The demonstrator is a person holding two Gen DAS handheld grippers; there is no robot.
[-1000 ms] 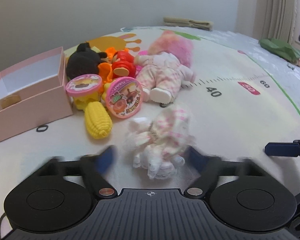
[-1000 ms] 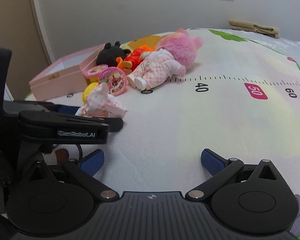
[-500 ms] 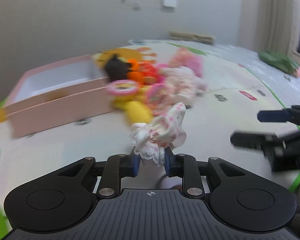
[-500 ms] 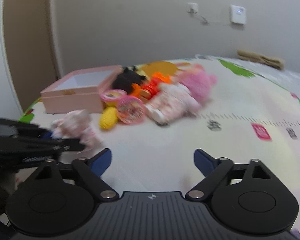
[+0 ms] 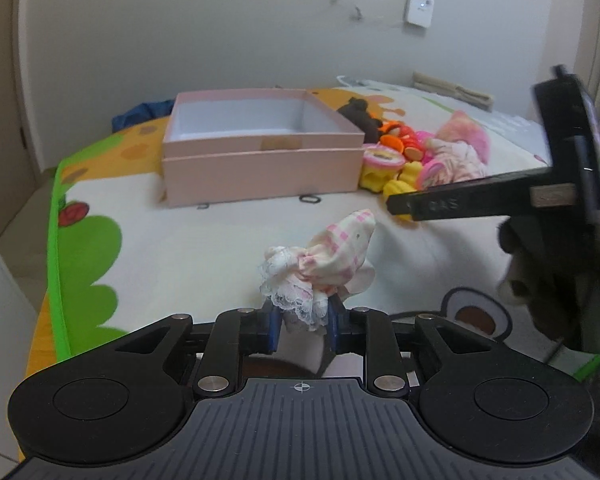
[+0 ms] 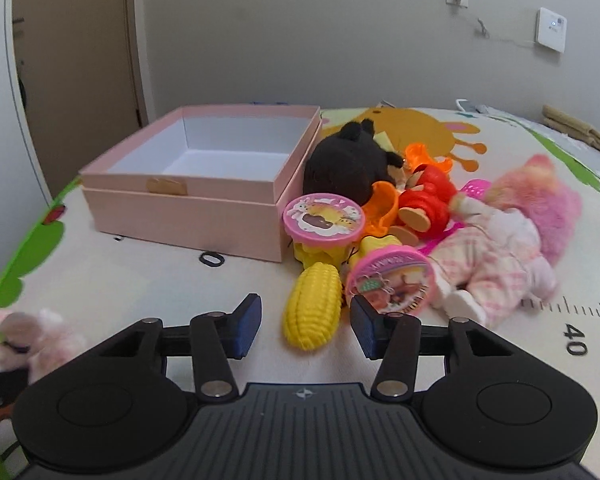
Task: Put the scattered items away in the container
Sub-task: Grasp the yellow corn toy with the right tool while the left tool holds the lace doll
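Frills and pink check cloth of a small doll garment (image 5: 320, 268) pinched between the blue pads of the left claw (image 5: 302, 328), nearly closed on the lace hem and lifted above the play mat (image 5: 204, 248). Seen again, blurred, at the lower left edge of the right wrist view (image 6: 24, 340). Ahead of it, well apart, stood the pink box (image 5: 260, 148), open-topped, white inside, with nothing visible in it. Just beside the box's right wall lay the scattered heap: black plush toy (image 6: 348, 160), orange and red doll (image 6: 424, 200), two pink-lidded yellow toy pots (image 6: 324, 220), yellow toy corn (image 6: 314, 312), and a pink-haired doll in checked pyjamas (image 6: 500, 256) lying on its side. Right claw (image 6: 304, 326) held parted, gripping nothing, hanging near the corn, pads either side of its near end in the picture; contact impossible to judge. Same claw crossing the right of the left wrist view as a dark bar (image 5: 480, 200).
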